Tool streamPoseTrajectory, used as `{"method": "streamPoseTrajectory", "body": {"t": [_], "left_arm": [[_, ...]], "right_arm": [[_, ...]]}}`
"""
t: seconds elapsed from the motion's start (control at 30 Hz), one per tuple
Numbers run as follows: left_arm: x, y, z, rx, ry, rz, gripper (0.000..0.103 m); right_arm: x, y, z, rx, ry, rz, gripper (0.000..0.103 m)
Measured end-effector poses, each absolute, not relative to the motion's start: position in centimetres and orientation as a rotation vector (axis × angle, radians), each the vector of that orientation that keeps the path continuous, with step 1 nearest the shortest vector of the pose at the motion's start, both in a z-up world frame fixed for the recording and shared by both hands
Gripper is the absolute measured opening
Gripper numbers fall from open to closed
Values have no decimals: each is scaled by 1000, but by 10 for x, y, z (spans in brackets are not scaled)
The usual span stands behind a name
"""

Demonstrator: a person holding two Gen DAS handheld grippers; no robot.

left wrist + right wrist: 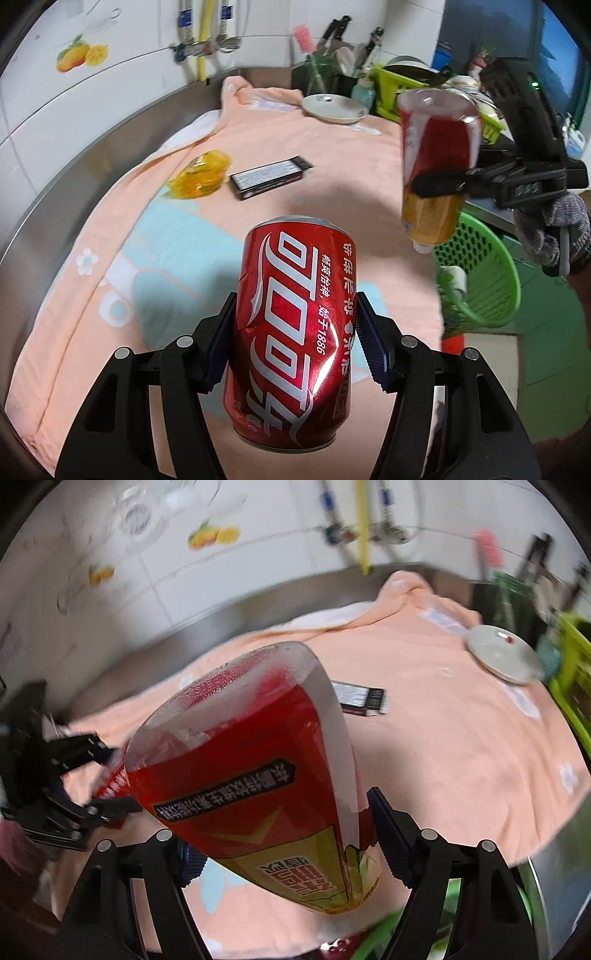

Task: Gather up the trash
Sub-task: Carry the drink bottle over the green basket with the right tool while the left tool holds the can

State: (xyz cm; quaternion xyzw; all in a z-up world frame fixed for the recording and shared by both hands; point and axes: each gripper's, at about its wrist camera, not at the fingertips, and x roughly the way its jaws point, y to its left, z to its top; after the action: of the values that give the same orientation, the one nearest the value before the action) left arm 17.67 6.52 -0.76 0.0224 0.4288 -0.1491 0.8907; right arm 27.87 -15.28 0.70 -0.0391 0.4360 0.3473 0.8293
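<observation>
From the left wrist view we are seeing our left gripper (295, 339) clamping a dented red cola can (291, 332) between both pads, the jaws standing about halfway and pressing the can's sides. The can is hanging over the peach towel (332, 155). At two o'clock our right gripper (439, 184) is holding a red-and-yellow drink bottle (436, 147) upside down (cap end pointing down) above the green basket (491, 273), which is sitting at three o'clock past the towel's edge. A gloved hand (554, 229) is gripping that tool. At ten o'clock a crumpled yellow wrapper (199, 175) and a black box (271, 177) are lying on the towel; a white lid (334, 107) is resting at twelve o'clock.

From the right wrist view (rather blurred) we are seeing the bottle (258, 775) filling the centre, the right gripper (284, 845) fairly wide around its labelled end, both pads touching it. At nine o'clock the left gripper (107, 775) is showing with the can (110, 779).
</observation>
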Motion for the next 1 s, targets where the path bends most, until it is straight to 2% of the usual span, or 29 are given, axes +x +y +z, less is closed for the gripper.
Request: {"method": "streamPoseTrajectory", "body": {"t": [0.2,0.5,0.77,1.0], "left_arm": [[171,29,-3,63,877,-388,60],[167,-16,-1,84,871,-475,60],[168,-40,-8,97,892,-515,60],[173,-46,-19,93,916,-521,60]], "right_arm": [[252,-237,7,29,914,561,74],[237,-333,-67,260,968,287,74],[247,-355,-124,314,1040,176,74],[263,-355,-137,395,1017,181,74]]}}
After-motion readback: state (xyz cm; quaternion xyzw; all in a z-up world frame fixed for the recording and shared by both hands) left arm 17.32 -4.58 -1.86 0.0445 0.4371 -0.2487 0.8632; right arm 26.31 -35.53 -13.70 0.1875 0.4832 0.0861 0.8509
